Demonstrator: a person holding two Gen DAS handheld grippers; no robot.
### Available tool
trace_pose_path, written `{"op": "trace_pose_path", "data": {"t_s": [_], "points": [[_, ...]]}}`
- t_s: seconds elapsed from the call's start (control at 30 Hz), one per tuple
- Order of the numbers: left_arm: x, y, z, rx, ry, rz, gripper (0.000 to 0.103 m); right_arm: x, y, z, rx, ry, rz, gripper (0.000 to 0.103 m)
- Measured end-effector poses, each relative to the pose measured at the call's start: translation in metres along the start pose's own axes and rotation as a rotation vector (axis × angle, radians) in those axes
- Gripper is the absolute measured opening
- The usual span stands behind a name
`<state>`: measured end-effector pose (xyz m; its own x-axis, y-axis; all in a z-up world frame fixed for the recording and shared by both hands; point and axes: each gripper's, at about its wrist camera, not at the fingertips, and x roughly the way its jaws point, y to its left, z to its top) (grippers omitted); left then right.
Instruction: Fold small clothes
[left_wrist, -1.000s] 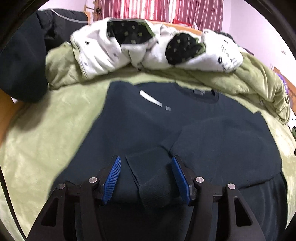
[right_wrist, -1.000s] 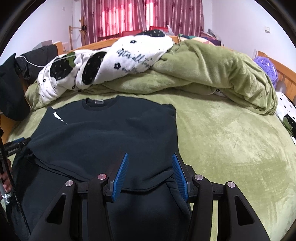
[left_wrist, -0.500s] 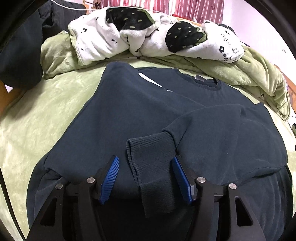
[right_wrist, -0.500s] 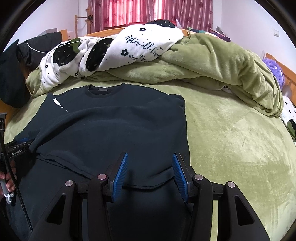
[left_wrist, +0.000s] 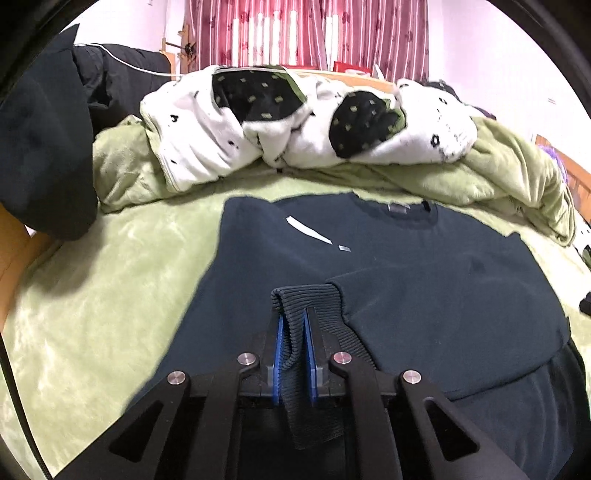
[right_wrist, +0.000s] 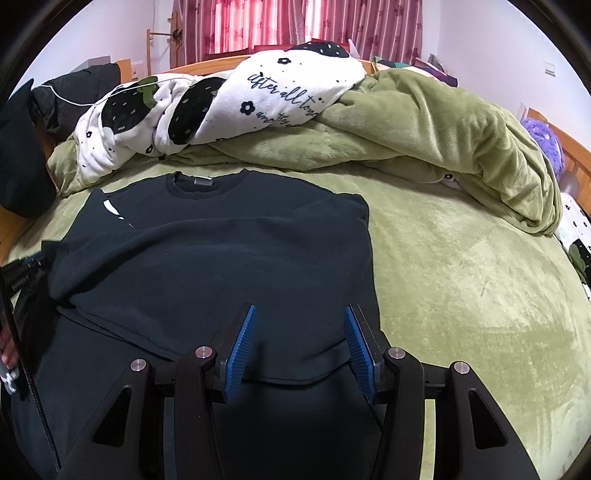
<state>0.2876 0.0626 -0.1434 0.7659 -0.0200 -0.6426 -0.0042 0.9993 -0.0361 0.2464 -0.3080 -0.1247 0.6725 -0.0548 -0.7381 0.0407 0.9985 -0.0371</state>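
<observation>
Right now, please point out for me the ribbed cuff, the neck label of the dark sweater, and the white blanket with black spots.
ribbed cuff (left_wrist: 295, 314), left wrist view, on the ribbing between the blue pads.
neck label (right_wrist: 202, 181), right wrist view, on the grey tag inside the collar.
white blanket (right_wrist: 280, 92), right wrist view, on the part with script lettering.

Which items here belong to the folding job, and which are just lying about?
Job:
- dark sweatshirt
- its ribbed cuff, clamped in the left gripper
- right gripper, jaws apart

Lying about:
- white printed blanket
- green blanket
- purple fluffy item
</observation>
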Motion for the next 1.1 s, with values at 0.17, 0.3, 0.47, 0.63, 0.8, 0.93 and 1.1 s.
{"op": "trace_pose_path", "data": {"t_s": [0.17, 0.3, 0.47, 0.63, 0.8, 0.93, 1.1], "points": [[0.006, 0.008, 0.004, 0.014, 0.002, 0.011, 0.011, 0.012, 0.01, -0.005, -0.008, 0.029, 0.017, 0.049], [0.012, 0.014, -0.002, 0.019, -0.002, 0.038, 0.011, 0.026, 0.016, -0.01, -0.035, 0.057, -0.001, 0.049], [0.024, 0.022, -0.012, -0.008, 0.041, 0.034, 0.011, 0.039, 0.014, -0.015, -0.016, 0.09, -0.008, 0.049], [0.026, 0.021, -0.016, 0.003, 0.054, 0.051, 0.014, 0.054, 0.001, -0.022, 0.05, 0.137, 0.009, 0.049], [0.022, 0.026, -0.015, -0.027, 0.076, 0.067, 0.018, 0.056, -0.004, -0.024, 0.079, 0.153, 0.027, 0.049], [0.015, 0.031, -0.017, -0.034, 0.086, 0.075, 0.022, 0.046, -0.005, -0.02, 0.089, 0.135, 0.029, 0.049], [-0.009, 0.037, -0.02, -0.049, 0.077, 0.084, 0.035, 0.021, -0.006, -0.013, 0.099, 0.079, 0.038, 0.057]]}}
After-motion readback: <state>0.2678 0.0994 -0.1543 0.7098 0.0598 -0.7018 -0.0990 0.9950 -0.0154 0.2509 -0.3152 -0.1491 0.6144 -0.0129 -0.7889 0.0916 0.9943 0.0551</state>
